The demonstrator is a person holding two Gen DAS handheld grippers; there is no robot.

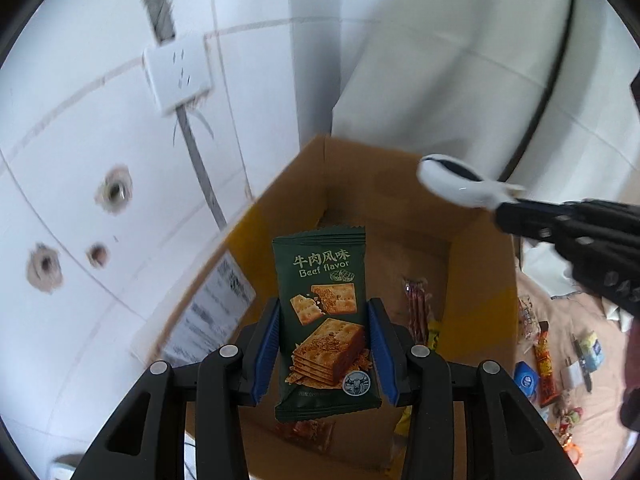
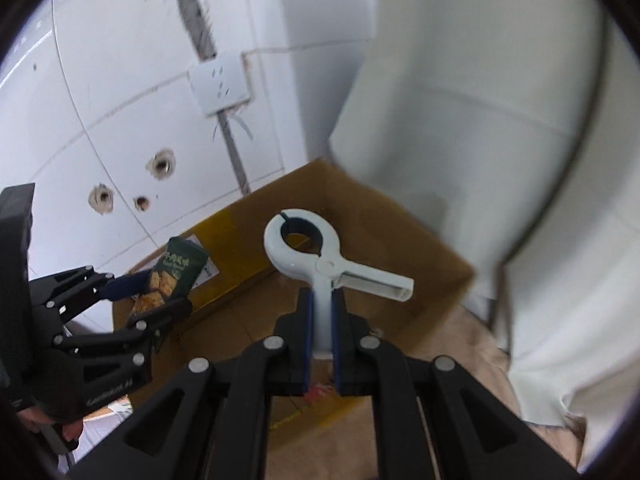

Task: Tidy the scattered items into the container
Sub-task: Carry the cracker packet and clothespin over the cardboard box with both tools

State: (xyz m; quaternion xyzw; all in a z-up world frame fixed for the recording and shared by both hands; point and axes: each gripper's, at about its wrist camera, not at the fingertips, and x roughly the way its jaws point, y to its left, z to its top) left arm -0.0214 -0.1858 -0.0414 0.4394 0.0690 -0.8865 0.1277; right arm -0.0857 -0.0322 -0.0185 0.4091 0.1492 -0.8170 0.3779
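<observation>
My left gripper (image 1: 323,322) is shut on a dark green beef-flavour cracker packet (image 1: 324,320), held upright over the open cardboard box (image 1: 400,216). The same packet (image 2: 176,276) shows at the left of the right wrist view, in the left gripper (image 2: 150,294). My right gripper (image 2: 322,320) is shut on one handle of a large white plastic clamp (image 2: 304,248), which hangs over the box (image 2: 380,216). In the left wrist view the clamp (image 1: 456,182) pokes in from the right above the box, with the right gripper (image 1: 508,218) behind it. Snack packets (image 1: 418,308) lie inside the box.
Several small snacks and trinkets (image 1: 548,360) are scattered on the beige cloth (image 1: 592,312) right of the box. A white tiled wall with a socket (image 1: 178,78) and drill holes stands behind the box. White fabric (image 2: 480,100) hangs at the right. A hand (image 2: 52,428) grips the left tool.
</observation>
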